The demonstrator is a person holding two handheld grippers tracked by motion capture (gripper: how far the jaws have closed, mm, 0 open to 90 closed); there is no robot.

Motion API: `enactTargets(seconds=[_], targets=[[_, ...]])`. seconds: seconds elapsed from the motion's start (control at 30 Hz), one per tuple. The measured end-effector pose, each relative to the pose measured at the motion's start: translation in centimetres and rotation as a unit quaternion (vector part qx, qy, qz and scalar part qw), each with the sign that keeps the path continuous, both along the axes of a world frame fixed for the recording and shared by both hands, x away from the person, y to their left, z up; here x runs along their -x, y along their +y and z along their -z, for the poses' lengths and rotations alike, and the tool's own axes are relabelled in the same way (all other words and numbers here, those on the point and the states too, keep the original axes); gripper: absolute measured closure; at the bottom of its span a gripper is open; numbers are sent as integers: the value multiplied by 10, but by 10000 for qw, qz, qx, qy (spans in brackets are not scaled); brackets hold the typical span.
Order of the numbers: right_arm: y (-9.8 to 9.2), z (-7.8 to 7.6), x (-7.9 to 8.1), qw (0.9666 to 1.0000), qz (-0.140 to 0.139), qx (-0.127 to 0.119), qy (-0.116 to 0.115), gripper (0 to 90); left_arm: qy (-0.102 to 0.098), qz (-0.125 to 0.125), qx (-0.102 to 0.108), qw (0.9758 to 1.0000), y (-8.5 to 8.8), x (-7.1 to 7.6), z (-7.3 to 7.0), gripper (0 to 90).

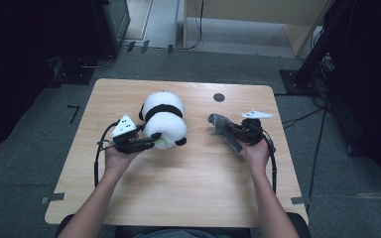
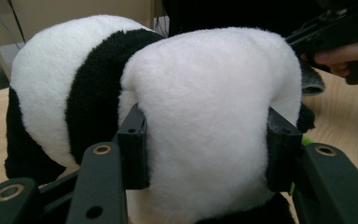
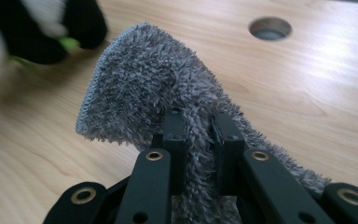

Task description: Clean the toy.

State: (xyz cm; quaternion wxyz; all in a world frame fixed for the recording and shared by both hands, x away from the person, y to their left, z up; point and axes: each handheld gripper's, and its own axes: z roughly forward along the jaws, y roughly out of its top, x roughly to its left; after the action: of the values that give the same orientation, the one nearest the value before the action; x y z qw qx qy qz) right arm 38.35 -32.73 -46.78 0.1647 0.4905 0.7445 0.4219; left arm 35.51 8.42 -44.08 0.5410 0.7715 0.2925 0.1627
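Lying on the wooden table (image 1: pixel 178 178), a soft panda toy (image 1: pixel 163 121) is squeezed between the jaws of the left gripper (image 1: pixel 151 143); in the left gripper view the pads are pressed deep into its white fur (image 2: pixel 205 121). A fluffy grey cloth (image 1: pixel 223 128) is pinched by the right gripper (image 1: pixel 232 130), whose jaws are clamped tight on it, and its free end is lifted off the table. The cloth (image 3: pixel 149 88) is kept near the panda, not touching it. A round hole (image 1: pixel 219 97) is seen in the table behind the cloth.
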Motion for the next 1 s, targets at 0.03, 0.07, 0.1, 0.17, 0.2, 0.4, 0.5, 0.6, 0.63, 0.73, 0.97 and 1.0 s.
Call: enactTargets(seconds=[0.03, 0.07, 0.1, 0.17, 0.2, 0.4, 0.5, 0.6, 0.63, 0.73, 0.97, 1.0], targets=[[3, -3, 1, 10000, -62, -57, -12, 794, -17, 14, -48, 10000, -2, -2, -1, 461], [5, -7, 2, 9999, -102, -102, -39, 794, -27, 19, -53, 10000, -4, -3, -3, 460], [7, -10, 4, 9998, -148, -132, -74, 794, -22, 29, -67, 10000, -5, -4, -4, 457], [12, -19, 7, 9995, -258, -132, -124, 792, -29, 27, -15, 10000, -6, -4, -5, 455], [15, -23, 8, 9992, -318, -159, -154, 793, -37, 22, -6, 10000, -6, -4, -4, 455], [37, -56, 23, 9949, -708, -404, -585, 792, 29, -68, 11, 10000, -5, -2, 3, 456], [51, -66, 30, 9922, -921, -451, -706, 792, 23, -66, -31, 10000, -7, 0, 5, 456], [64, -74, 36, 9890, -1139, -517, -787, 791, -35, -74, -21, 10000, -9, 2, 4, 456], [69, -76, 38, 9880, -1205, -533, -808, 790, -54, -68, 0, 10000, -10, 3, 3, 456], [82, -80, 44, 9847, -1389, -603, -867, 789, -78, -18, 3, 10000, -13, 4, 1, 456], [110, -75, 53, 9754, -1981, -653, -706, 798, -44, -95, 56, 9999, -15, 7, 1, 457], [114, -73, 53, 9741, -2063, -624, -677, 800, -43, -129, 49, 9999, -15, 7, 1, 457]])
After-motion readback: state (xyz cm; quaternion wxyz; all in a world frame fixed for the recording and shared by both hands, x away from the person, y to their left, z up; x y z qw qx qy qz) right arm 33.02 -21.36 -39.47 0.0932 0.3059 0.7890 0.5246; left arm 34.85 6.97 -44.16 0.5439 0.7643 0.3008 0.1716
